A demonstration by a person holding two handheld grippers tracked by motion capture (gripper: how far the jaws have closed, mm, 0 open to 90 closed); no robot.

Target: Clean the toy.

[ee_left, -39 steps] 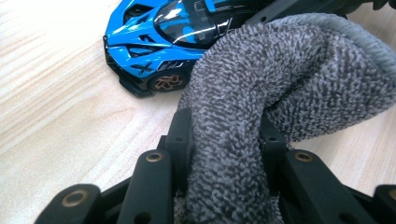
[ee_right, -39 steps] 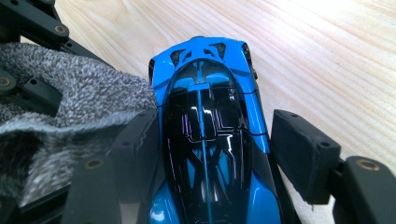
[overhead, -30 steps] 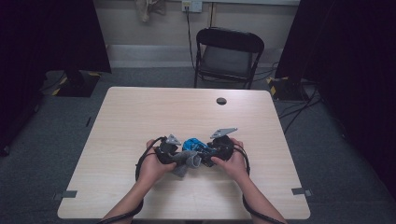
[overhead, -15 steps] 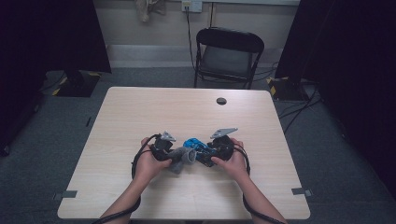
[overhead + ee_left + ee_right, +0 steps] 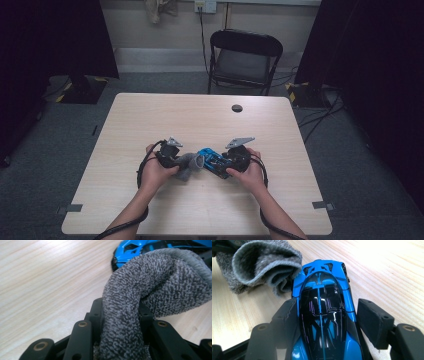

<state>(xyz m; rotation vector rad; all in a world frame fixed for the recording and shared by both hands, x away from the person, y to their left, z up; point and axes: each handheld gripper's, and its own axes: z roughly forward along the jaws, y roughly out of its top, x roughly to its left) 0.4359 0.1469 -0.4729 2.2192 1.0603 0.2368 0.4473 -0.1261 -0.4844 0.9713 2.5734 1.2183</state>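
Work in hand: wiping a blue toy car (image 5: 323,322) with a grey cloth (image 5: 140,302).
Left tongs (image 5: 175,159): clamped tight on a bunched fold of the cloth; the free end droops toward the car's nose.
Right tongs (image 5: 231,161): partly open, the car between the jaws. The left pad sits against the car's side; whether the right pad touches, cannot tell.
Car: low over the bench (image 5: 200,115), near the front edge, between the two hands.
Change: since a second ago the left hand has shifted slightly sideways with the cloth; the right hand and car have kept still.
Reading: a wiping stroke looks under way, cloth meeting the car's front end.
Other: black chair (image 5: 243,60) behind the bench.
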